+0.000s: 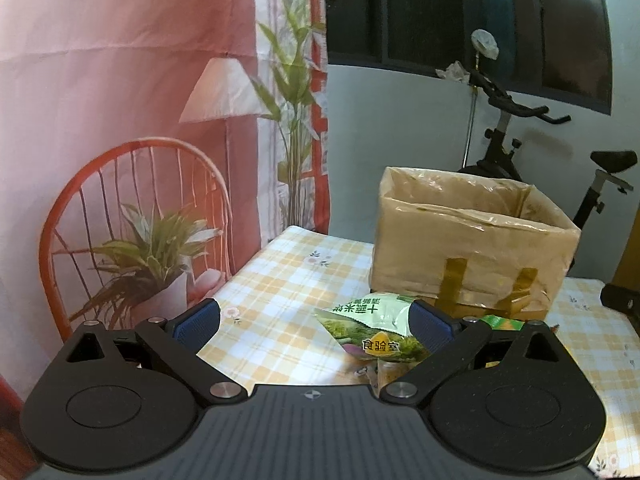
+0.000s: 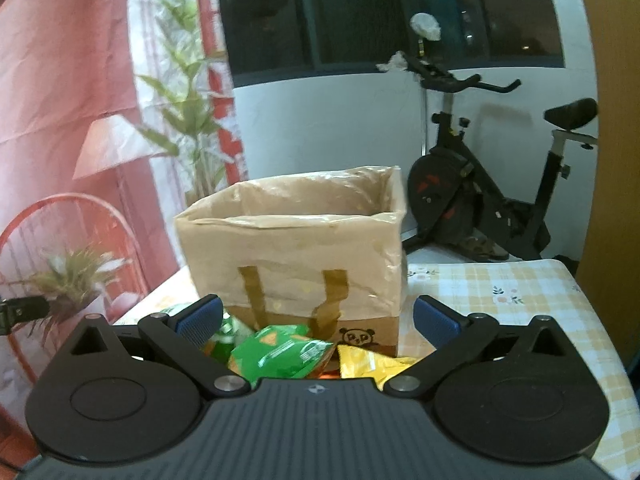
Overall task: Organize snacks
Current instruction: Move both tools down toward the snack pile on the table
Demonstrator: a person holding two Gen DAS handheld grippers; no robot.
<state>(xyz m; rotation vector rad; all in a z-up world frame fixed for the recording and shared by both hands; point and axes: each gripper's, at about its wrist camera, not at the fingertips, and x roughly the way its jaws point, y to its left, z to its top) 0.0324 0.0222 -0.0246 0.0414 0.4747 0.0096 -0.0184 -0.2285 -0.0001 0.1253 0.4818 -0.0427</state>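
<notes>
An open cardboard box (image 1: 472,252) with brown tape strips stands on the checked tablecloth (image 1: 280,292); it also shows in the right wrist view (image 2: 304,248). My left gripper (image 1: 316,322) is open and empty, with a pale green snack packet (image 1: 368,330) lying between its fingers, by the right pad (image 1: 428,326). My right gripper (image 2: 318,318) is open and empty above a bright green snack bag (image 2: 280,354) and a yellow snack bag (image 2: 370,364), which lie in front of the box. The box's inside is hidden.
A pink printed backdrop (image 1: 120,120) with a chair and plants hangs left of the table. An exercise bike (image 2: 480,200) stands behind the table on the right. A dark window (image 1: 460,12) is above. The table's right edge (image 2: 592,320) is near.
</notes>
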